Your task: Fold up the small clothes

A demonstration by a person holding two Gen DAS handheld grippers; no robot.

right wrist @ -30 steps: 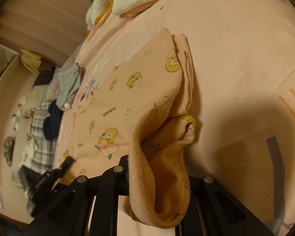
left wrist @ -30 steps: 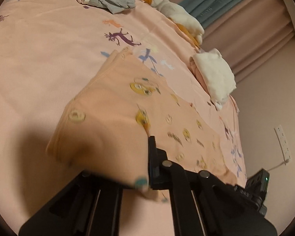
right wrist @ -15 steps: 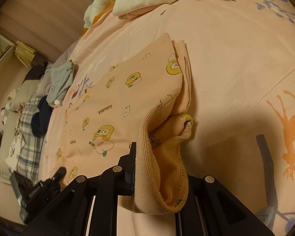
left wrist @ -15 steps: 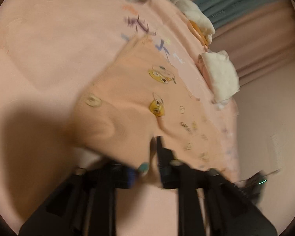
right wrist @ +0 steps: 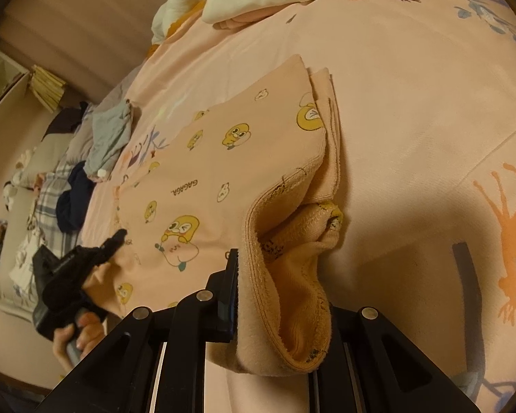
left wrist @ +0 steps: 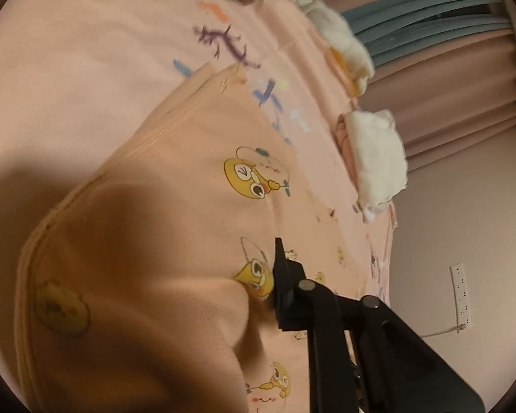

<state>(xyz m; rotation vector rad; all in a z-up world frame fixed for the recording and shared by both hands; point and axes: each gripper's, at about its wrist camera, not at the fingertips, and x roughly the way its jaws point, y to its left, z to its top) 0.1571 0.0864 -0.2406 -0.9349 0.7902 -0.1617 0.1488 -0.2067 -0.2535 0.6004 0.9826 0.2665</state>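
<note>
The right gripper point(right wrist: 275, 292) is clenched on a bunched corner of the peach garment point(right wrist: 203, 179), the one printed with yellow cartoon chicks; the gathered hem spills over and between its fingers in a thick loop. The left gripper point(left wrist: 271, 296) pinches the opposite near corner of the same garment, with cloth draped over one finger so that only the other dark finger shows; in the right wrist view it appears at the garment's left edge, held in the person's hand point(right wrist: 75, 337). Between the two grippers the garment lies spread on the bed point(right wrist: 412, 79), its far end already doubled over into layered edges. Beyond the garment's far edge sit a folded white piece of clothing point(left wrist: 378, 161) and a rumpled white and yellow one point(left wrist: 340, 38); off its left side are a grey piece point(right wrist: 110, 137) and a heap of mixed laundry point(right wrist: 55, 186). The main risk, as I judge it, is an uneven fold: the right gripper holds a wad of several layers rather than a clean edge, so carrying it over could drag the doubled end out of line or drop an inner layer. If the two grippers travel at different rates, the cloth would skew, and pulling too hard could wrinkle the bed sheet beneath.
</note>
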